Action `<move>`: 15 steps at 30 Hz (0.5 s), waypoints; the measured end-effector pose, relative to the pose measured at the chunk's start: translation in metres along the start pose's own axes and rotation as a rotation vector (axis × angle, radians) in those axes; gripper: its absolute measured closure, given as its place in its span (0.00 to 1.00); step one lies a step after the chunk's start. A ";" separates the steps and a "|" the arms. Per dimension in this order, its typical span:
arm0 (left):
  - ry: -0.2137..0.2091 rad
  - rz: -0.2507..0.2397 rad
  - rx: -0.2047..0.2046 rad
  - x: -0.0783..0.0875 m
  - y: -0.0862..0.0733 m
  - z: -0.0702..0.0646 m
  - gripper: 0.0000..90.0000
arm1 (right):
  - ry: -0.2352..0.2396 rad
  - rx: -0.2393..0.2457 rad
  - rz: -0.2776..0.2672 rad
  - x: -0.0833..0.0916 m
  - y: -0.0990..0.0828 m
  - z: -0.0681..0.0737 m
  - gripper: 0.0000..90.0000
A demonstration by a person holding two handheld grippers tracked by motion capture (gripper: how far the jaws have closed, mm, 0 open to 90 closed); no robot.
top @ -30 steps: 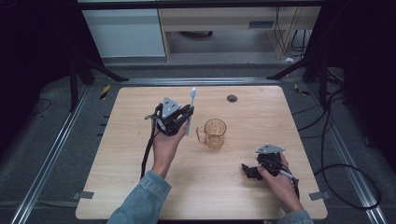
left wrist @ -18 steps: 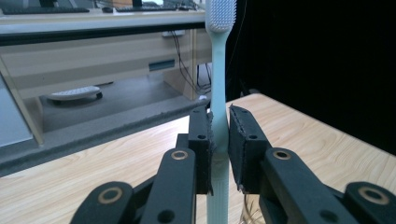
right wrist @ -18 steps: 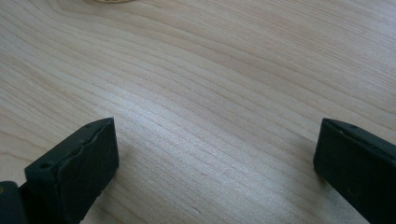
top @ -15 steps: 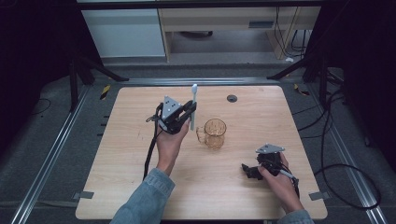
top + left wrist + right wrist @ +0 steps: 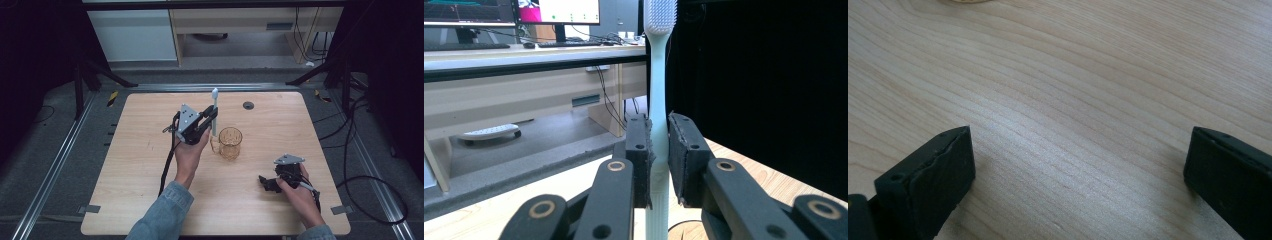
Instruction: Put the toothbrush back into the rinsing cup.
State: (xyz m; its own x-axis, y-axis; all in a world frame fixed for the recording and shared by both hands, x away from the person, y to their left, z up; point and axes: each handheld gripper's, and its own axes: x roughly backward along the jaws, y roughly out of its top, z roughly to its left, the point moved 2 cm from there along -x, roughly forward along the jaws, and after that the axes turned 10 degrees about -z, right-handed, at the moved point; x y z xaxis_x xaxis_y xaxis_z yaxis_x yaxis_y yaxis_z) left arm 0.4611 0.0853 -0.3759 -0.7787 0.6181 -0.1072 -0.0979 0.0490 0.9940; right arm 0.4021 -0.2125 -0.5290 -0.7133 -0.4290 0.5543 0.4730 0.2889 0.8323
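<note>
One toothbrush [image 5: 214, 111] upright, clamped in left tool [image 5: 209, 119], beside mug [image 5: 229, 143], right tool [image 5: 263, 182] spread wide

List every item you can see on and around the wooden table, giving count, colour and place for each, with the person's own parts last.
Pale blue plastic toothbrush: one, upright, clamped in the left gripper, bristles up.
Clear amber glass mug: one, table centre, beside the toothbrush.
Small dark round disc: one, far edge of the table.
Light wooden table: one.
White cabinet: one, beyond the table.
Left gripper: black jaws shut on the toothbrush.
Right gripper: black jaws open, low at the table's near right.
</note>
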 end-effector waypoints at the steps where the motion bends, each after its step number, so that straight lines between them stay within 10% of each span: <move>1: 0.000 -0.007 -0.001 0.000 0.000 0.000 0.88 | 0.000 0.000 0.000 0.000 0.000 0.000 0.00; 15: 0.010 -0.044 0.038 -0.001 -0.018 0.003 0.88 | 0.005 0.007 -0.001 0.000 0.000 0.000 0.00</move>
State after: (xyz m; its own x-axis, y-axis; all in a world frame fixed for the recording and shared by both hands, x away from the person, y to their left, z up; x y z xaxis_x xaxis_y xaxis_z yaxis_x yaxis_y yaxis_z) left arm 0.4655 0.0864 -0.3938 -0.7801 0.6073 -0.1506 -0.1088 0.1054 0.9885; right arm 0.4023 -0.2126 -0.5290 -0.7111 -0.4333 0.5537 0.4689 0.2945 0.8327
